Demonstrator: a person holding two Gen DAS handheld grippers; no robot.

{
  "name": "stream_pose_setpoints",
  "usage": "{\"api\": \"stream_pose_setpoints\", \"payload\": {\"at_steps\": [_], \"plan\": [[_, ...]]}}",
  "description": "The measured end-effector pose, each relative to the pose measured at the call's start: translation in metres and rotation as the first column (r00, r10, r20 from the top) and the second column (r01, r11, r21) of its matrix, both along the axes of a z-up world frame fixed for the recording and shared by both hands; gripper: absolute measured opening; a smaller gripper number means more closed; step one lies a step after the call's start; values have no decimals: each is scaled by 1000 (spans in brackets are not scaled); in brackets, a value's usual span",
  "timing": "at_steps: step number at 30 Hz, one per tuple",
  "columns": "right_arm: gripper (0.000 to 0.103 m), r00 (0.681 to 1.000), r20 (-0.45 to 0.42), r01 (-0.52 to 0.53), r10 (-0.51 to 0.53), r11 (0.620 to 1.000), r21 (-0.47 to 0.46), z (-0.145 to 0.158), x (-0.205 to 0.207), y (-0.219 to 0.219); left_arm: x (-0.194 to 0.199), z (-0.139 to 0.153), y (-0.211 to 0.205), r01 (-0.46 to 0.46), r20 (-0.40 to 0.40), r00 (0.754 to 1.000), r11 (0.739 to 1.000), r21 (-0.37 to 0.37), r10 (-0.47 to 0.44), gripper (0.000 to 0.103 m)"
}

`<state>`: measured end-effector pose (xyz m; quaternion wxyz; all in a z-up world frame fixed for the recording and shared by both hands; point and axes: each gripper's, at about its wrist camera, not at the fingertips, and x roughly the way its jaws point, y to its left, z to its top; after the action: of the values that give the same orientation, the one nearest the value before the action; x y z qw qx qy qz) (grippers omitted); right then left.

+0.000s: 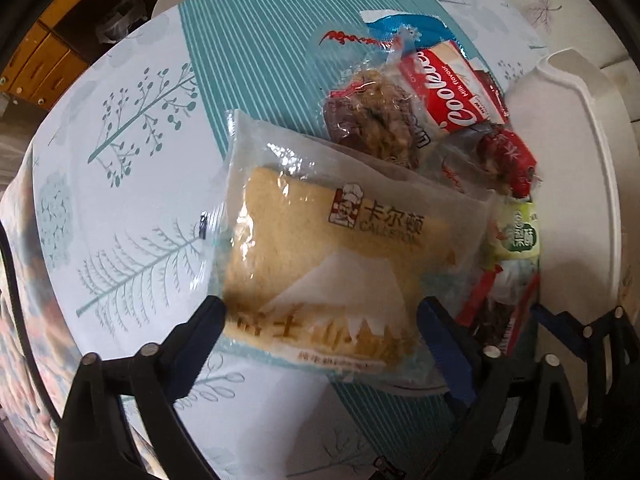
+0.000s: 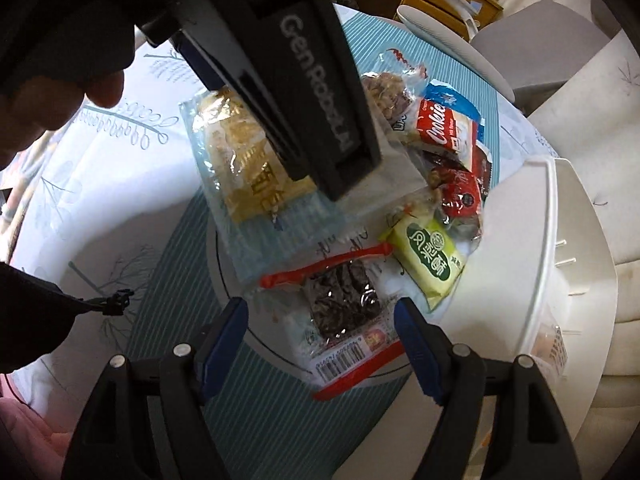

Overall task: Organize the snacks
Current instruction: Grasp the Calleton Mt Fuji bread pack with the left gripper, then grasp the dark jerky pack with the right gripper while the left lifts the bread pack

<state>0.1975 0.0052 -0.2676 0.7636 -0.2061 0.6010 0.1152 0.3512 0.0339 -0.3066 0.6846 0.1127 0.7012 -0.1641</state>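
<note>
While my left gripper (image 1: 320, 312) points down with its jaws spread wide around the lower end of the clear-wrapped cake packet (image 1: 332, 252), I cannot tell whether the pads touch it. My right gripper (image 2: 320, 332) is also spread, apart from and either side of a red-edged packet of dark snacks (image 2: 344, 312) on the patterned tablecloth (image 2: 120, 208). Beyond lie a green packet (image 2: 428, 260), a red Cookies packet (image 2: 444, 128) and a white tray (image 2: 536, 240) just beside the pile.
</note>
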Motion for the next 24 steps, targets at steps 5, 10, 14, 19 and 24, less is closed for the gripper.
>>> {"api": "stream_pose_setpoints", "payload": {"at_steps": [5, 10, 14, 19, 24], "plan": [[76, 1000, -18, -6, 6, 1000, -1, -8, 5, 0, 4, -12, -7, -3, -1, 1000, 1000, 19, 3, 103], [76, 1000, -20, -4, 4, 1000, -3, -11, 6, 1, 12, -19, -2, -19, -11, 1000, 1000, 17, 19, 103], [76, 999, -34, 3, -3, 1000, 11, -16, 9, -1, 19, -21, 1, -28, -11, 1000, 999, 18, 28, 103], [71, 1000, -31, 5, -4, 1000, 26, -16, 10, -2, 17, -23, -1, -30, 1, 1000, 999, 17, 30, 103], [55, 999, -45, 3, -1, 999, 35, -15, 7, 2, 3, -17, 1, -31, 31, 999, 999, 6, 31, 103]]}}
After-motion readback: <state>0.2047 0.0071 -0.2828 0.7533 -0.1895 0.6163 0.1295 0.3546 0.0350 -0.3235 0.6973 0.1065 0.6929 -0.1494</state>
